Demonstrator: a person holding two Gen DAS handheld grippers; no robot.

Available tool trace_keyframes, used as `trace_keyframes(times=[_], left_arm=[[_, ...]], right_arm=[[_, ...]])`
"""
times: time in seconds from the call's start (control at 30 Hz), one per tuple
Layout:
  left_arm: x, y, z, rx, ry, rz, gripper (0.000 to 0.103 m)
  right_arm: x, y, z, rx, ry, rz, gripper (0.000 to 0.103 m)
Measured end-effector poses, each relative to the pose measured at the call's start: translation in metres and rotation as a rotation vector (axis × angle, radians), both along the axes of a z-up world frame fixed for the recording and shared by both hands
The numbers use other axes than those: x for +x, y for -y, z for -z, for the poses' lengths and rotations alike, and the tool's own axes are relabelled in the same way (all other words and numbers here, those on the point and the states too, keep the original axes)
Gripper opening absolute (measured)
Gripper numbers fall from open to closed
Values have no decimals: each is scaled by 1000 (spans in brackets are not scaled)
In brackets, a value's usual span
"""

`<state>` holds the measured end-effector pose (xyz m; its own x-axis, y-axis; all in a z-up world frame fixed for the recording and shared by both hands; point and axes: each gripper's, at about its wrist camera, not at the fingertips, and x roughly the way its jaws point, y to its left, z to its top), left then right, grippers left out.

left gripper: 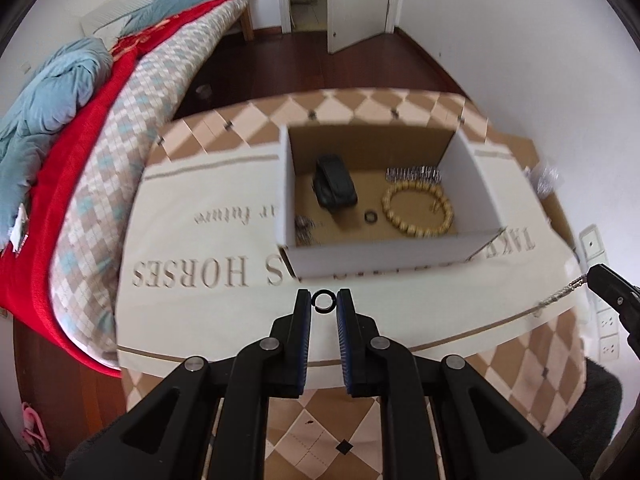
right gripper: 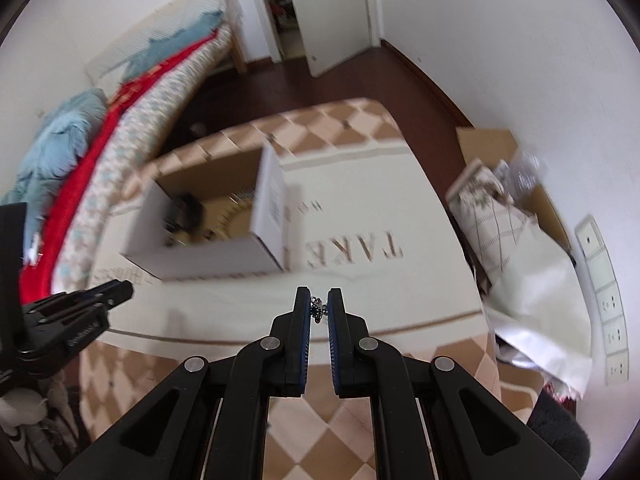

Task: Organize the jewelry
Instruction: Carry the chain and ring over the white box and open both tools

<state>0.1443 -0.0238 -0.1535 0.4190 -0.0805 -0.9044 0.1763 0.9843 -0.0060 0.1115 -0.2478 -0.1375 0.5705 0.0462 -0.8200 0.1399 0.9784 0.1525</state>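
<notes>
Black ring (left gripper: pixel 324 301) clamped between left gripper (left gripper: pixel 324 302) fingertips, held above tablecloth (left gripper: pixel 208 312) just before white cardboard box (left gripper: pixel 384 258) | box holds wooden bead bracelet (left gripper: pixel 418 212), black pouch (left gripper: pixel 335 185), second ring (left gripper: pixel 371 217) | right gripper (right gripper: pixel 319 309) pinches silver chain (right gripper: pixel 318 309), also above the cloth, right of box.

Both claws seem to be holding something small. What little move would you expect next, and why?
Probably the left gripper moves forward over the white box and drops its black ring in. The box already holds a bead bracelet and another ring. The right gripper pinches a chain.
</notes>
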Motion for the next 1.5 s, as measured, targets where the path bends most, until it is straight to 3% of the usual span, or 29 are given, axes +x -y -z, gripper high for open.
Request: trace_keyframes(times=[0.3,0.5,0.73,1.03,1.27,1.4,1.43,1.5], left_arm=[[36,-21,-55,-68,48,7,10],[78,-27,-57,-90,10,20,10],[113,-20,-26,-87,-71,38,10],[130,-13,7,-133,-166,51,10],[128,-14,16,-158,-192,36,12],[126,-17,11,-166,-186,16,17],[125,-17,9,-150,-177,12,20],[125,-20,4,-140,-154,0,26]], right_arm=[[18,-25,-79,31,132,-105,9],[61,-48,-96,27,167,-176,9],[111,-67,-64,57,92,-226,9],[159,-75,-12,123,-37,-267,9],[182,-76,-4,168,-71,-277,9],[193,-72,12,195,-191,-263,11],[193,-70,16,186,-216,-255,14],[187,-64,17,153,-232,-243,35]])
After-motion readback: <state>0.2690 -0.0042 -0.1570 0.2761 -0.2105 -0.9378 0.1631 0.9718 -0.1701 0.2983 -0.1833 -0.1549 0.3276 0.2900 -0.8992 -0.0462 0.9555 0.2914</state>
